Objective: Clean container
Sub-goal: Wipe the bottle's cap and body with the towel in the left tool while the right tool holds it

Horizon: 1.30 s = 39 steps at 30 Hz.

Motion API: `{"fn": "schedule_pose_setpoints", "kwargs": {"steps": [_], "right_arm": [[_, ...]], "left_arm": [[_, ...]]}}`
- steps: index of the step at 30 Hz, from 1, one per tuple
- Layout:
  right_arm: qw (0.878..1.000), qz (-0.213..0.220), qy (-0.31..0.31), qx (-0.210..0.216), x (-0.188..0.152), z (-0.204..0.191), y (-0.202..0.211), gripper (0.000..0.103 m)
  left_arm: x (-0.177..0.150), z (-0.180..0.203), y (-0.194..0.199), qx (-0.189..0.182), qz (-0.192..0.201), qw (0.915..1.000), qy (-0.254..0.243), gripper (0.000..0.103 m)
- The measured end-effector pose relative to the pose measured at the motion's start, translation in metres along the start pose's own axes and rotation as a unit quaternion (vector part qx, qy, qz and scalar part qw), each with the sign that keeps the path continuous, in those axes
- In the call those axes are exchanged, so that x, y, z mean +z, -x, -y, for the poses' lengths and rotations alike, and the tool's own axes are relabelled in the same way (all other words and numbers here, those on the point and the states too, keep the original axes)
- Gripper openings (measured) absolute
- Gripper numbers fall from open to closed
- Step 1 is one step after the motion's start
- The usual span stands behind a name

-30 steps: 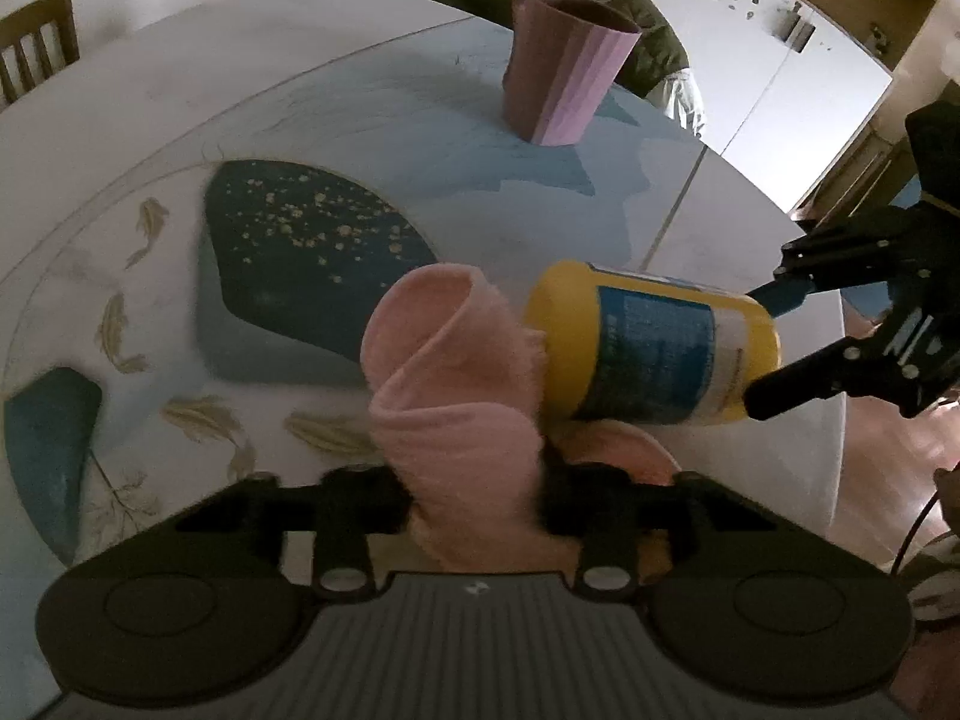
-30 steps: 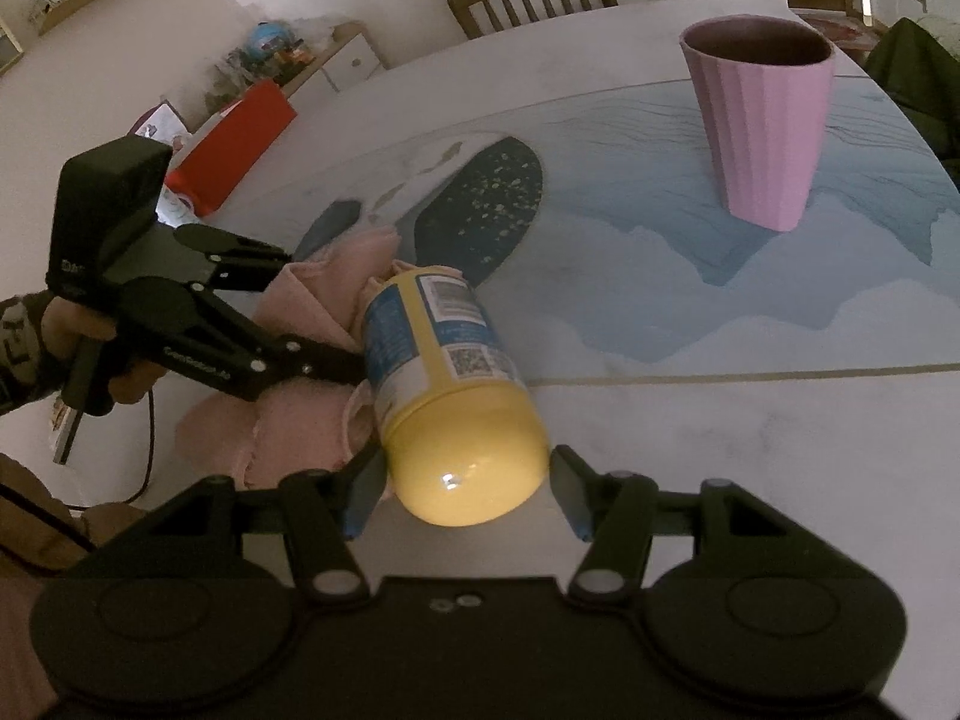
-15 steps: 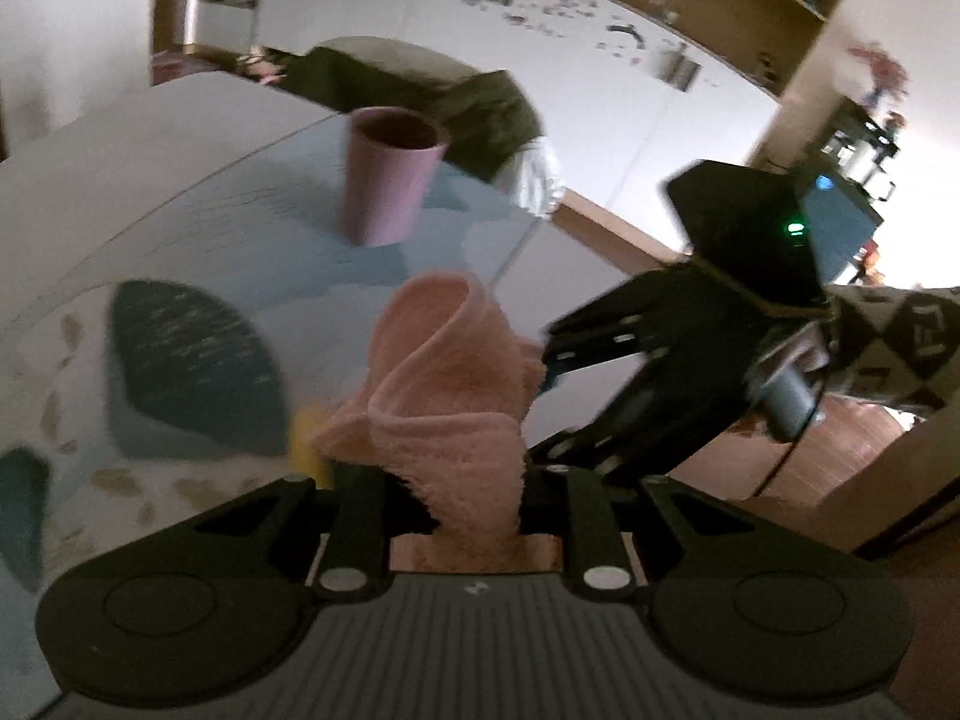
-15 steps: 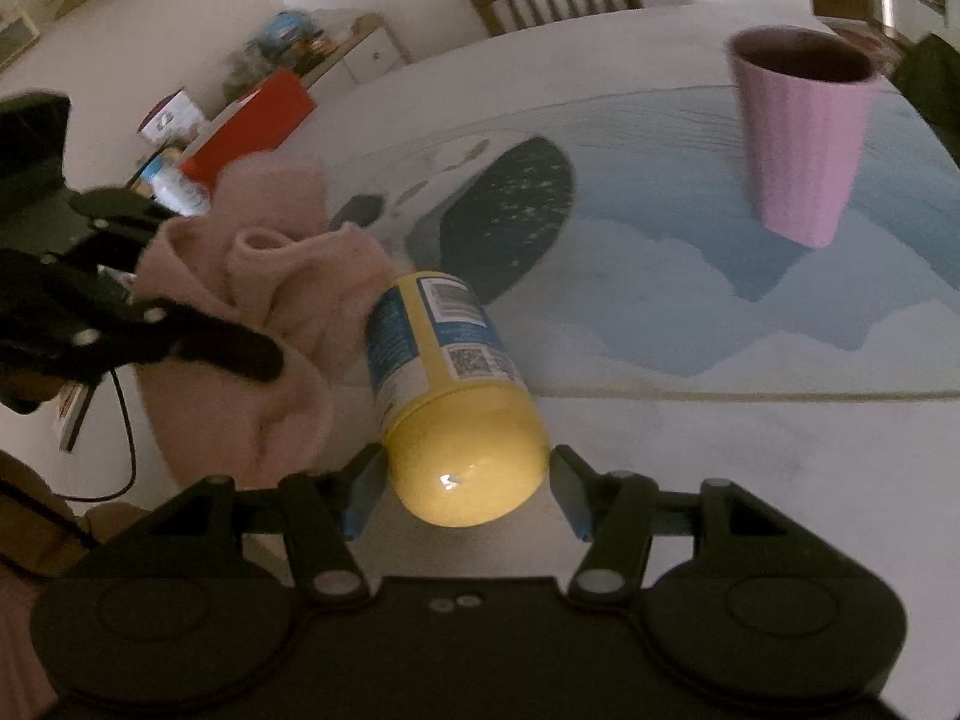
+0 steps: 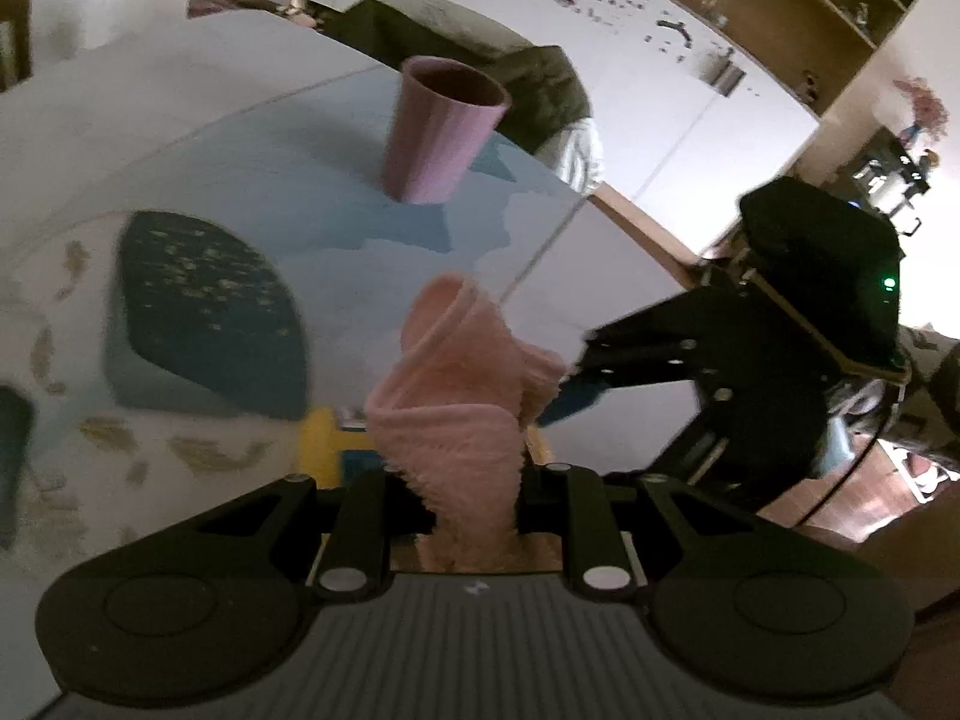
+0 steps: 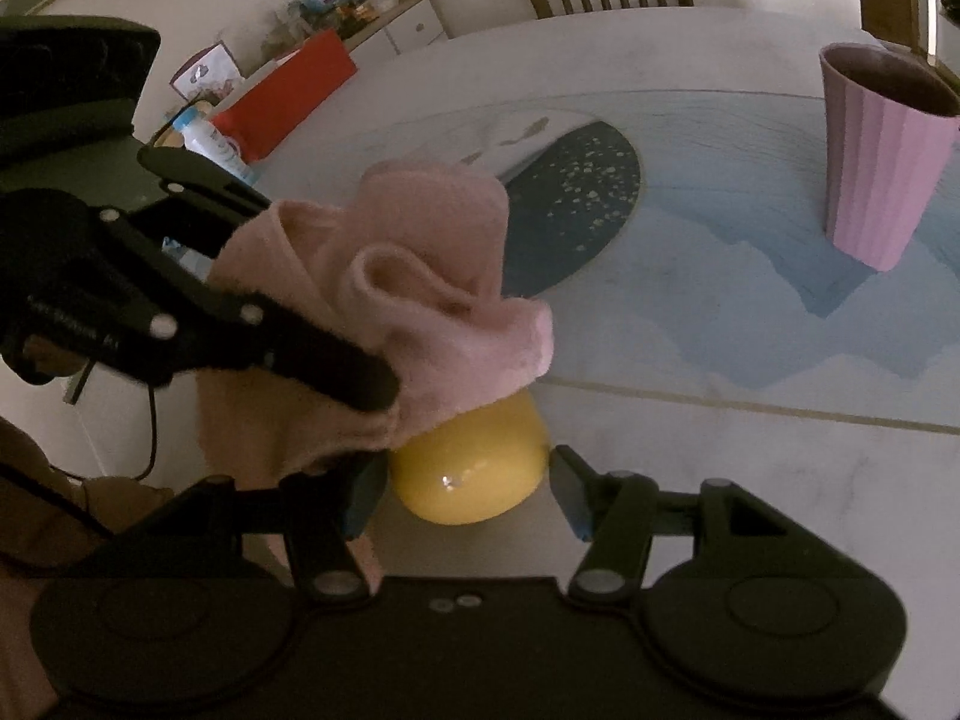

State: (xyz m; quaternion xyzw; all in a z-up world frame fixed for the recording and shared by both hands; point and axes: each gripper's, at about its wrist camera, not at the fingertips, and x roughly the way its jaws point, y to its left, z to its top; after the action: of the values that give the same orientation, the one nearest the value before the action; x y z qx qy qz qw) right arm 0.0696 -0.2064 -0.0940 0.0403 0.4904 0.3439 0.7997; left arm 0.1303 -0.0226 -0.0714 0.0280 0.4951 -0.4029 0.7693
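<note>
- The table [image 6: 690, 48] is pale, with a blue printed mat [image 6: 708, 276] across its middle.
- A pink ribbed cup [image 5: 441, 129] stands upright on the mat, well apart from both tools.
- The left tool [image 5: 459, 480] is clamped on a bunched pink cloth [image 6: 390, 300], which lies over the top of the container.
- The right tool [image 6: 468, 486] grips the yellow container [image 6: 474, 468] at its rounded end, lying on its side above the table; its blue label [image 5: 360, 462] peeks out under the cloth.
</note>
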Motion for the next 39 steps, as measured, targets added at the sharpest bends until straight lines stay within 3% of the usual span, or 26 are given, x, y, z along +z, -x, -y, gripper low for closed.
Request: {"fn": "schedule_pose_setpoints", "kwargs": {"steps": [13,19,22,30,35,39], "right_arm": [[1.0,0.005,-0.001,-0.006,0.003,0.002,-0.002,0.059],[1.0,0.005,0.008,-0.023,0.005,0.001,-0.001,0.059],[0.999,0.005,0.018,-0.031,0.006,-0.001,-0.001,0.059],[0.999,0.007,0.025,-0.035,0.011,-0.002,-0.003,0.059],[0.999,0.005,0.035,-0.036,0.013,-0.007,-0.005,0.059],[0.998,0.006,0.042,-0.037,0.014,-0.012,-0.006,0.059]], "left_arm": [[-0.014,-0.036,0.02,0.046,0.012,0.9982,0.037,0.019],[-0.022,-0.049,0.026,0.118,-0.001,0.9926,0.028,0.019],[-0.026,-0.054,0.034,0.135,-0.005,0.9904,0.029,0.019],[-0.008,-0.008,0.056,0.091,0.033,0.9945,-0.039,0.019],[0.006,0.03,0.037,0.055,0.021,0.9934,-0.099,0.019],[0.013,0.041,0.02,0.014,0.007,0.9944,-0.104,0.019]]}}
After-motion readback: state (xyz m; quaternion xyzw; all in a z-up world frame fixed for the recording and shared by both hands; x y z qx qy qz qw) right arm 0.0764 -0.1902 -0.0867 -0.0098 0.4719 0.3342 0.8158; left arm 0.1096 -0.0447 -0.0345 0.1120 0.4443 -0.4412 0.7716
